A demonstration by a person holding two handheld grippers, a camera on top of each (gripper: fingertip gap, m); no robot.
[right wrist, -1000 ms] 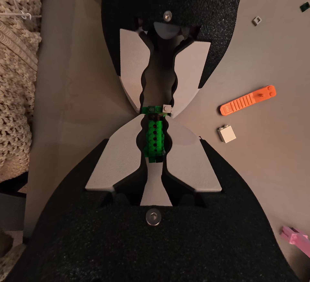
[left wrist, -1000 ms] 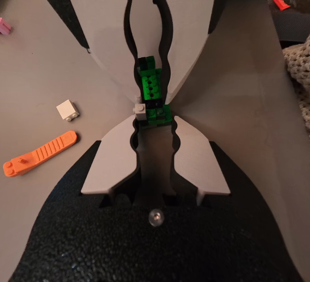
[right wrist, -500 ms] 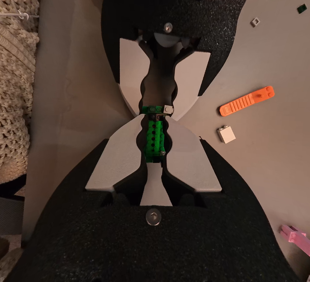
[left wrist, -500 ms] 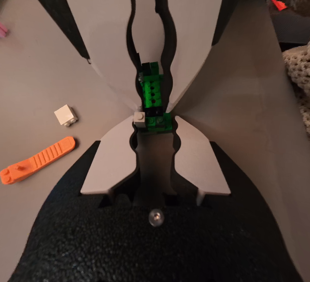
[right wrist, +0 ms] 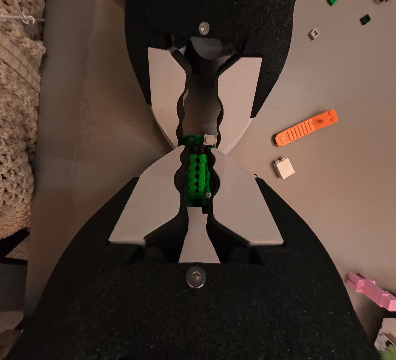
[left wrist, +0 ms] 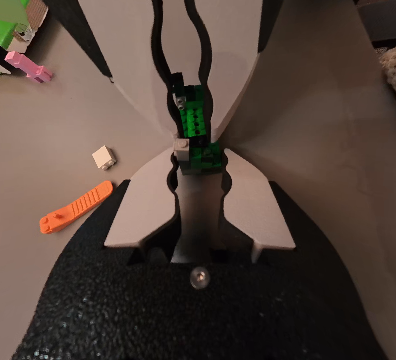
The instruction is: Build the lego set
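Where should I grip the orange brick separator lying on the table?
Judging by its pose, take the orange brick separator across its ribbed middle, from above: it lies flat, long and narrow, its two long edges free. The white brick lies apart from it.

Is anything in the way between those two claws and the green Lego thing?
Nothing visible. The right gripper is shut on the green model, and the left gripper touches its end with the grey brick.
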